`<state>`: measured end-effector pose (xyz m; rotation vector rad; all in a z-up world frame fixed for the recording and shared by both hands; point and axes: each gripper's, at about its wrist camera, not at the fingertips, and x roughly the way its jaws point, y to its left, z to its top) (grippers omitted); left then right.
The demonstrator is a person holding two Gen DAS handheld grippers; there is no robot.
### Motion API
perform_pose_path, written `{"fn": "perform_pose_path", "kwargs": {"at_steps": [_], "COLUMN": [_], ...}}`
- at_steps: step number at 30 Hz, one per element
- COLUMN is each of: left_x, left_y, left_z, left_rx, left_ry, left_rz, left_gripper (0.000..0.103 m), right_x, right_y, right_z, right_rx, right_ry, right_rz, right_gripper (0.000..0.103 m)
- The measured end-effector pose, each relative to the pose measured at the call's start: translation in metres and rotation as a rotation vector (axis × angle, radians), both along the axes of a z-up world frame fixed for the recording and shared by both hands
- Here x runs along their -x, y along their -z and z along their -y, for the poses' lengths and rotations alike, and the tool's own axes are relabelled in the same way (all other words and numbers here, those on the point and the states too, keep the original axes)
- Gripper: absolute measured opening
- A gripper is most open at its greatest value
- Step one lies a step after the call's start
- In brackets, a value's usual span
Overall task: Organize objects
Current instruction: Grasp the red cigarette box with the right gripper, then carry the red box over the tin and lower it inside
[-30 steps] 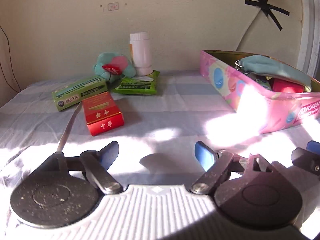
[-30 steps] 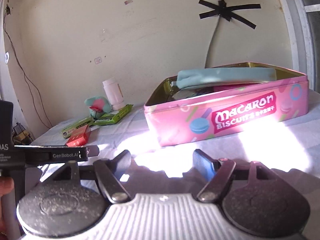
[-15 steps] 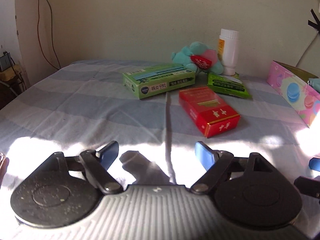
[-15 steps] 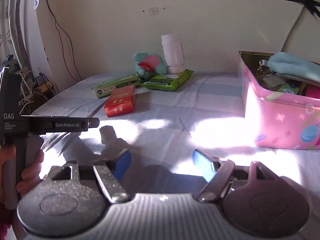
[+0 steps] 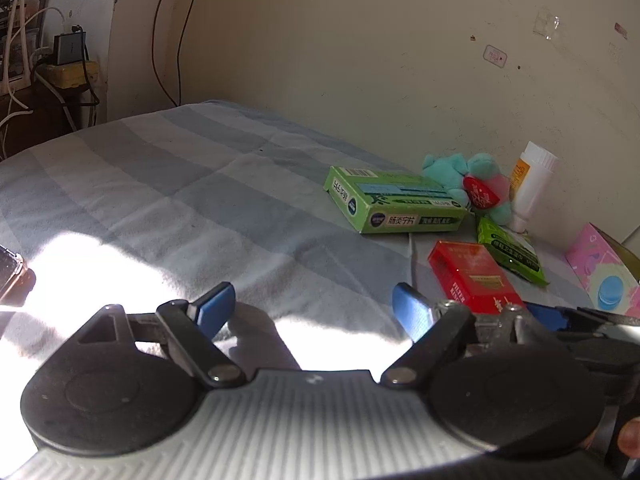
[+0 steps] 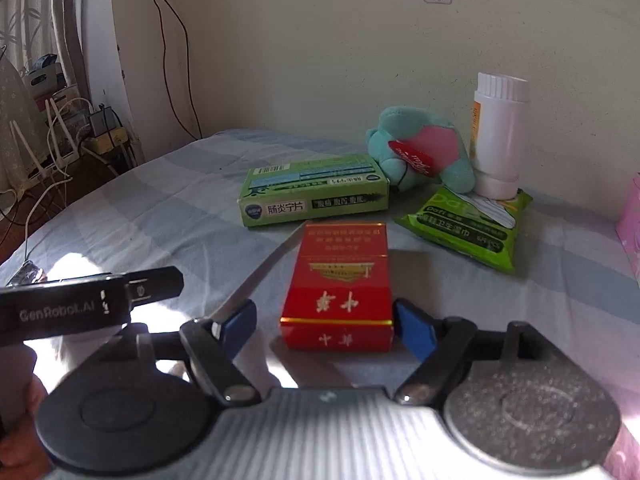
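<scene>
A red box (image 6: pixel 338 286) lies on the striped cloth; its near end sits between the open blue fingertips of my right gripper (image 6: pixel 326 326), not pinched. It also shows in the left wrist view (image 5: pixel 474 278). Behind it lie a green box (image 6: pixel 314 190), a green wipes pack (image 6: pixel 468 224), a teal plush toy (image 6: pixel 420 152) and a white bottle (image 6: pixel 498 132). My left gripper (image 5: pixel 314 310) is open and empty over bare cloth, left of the red box. The pink tin (image 5: pixel 600 268) is at the right edge.
The wall runs close behind the objects. Cables and small devices (image 6: pixel 80 132) sit beyond the bed's left edge. A dark object (image 5: pixel 12 276) lies at the left edge of the left wrist view. A knife-like blade (image 6: pixel 264 272) lies left of the red box.
Both grippers have swung left, away from the pink tin. My right gripper has moved in on the red box, which now sits between its open fingers. Both stay open.
</scene>
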<state>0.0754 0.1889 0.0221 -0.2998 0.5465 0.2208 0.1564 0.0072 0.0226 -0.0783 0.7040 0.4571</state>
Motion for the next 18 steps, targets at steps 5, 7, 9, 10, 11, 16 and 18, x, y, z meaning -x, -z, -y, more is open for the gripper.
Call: {"fn": "perform_pose_path", "kwargs": {"at_steps": [5, 7, 9, 10, 11, 16, 18], "left_x": [-0.001, -0.001, -0.001, 0.000, 0.001, 0.005, 0.007], "left_y": [0.001, 0.001, 0.000, 0.000, -0.001, -0.002, -0.003], "left_z": [0.002, 0.004, 0.008, 0.010, 0.014, 0.047, 0.064], "left_rx": [-0.016, -0.024, -0.040, -0.049, -0.061, -0.201, -0.195], "left_ry": [0.027, 0.045, 0.071, 0.086, 0.107, 0.243, 0.314], "left_rz": [0.001, 0.006, 0.015, 0.019, 0.024, 0.045, 0.033], "left_gripper": [0.087, 0.087, 0.087, 0.087, 0.087, 0.087, 0.086], "right_x": [0.018, 0.038, 0.062, 0.078, 0.093, 0.174, 0.200], "right_y": [-0.002, -0.003, -0.004, -0.005, -0.007, -0.007, -0.006], "right_z": [0.008, 0.023, 0.043, 0.057, 0.071, 0.145, 0.174], "right_rx": [0.072, 0.081, 0.077, 0.076, 0.063, 0.101, 0.073], "right_ry": [-0.062, -0.079, -0.089, -0.095, -0.090, 0.027, 0.105], "right_rz": [0.013, 0.016, 0.010, 0.006, 0.005, 0.021, 0.013], "right_gripper": [0.059, 0.059, 0.059, 0.059, 0.059, 0.059, 0.059]}}
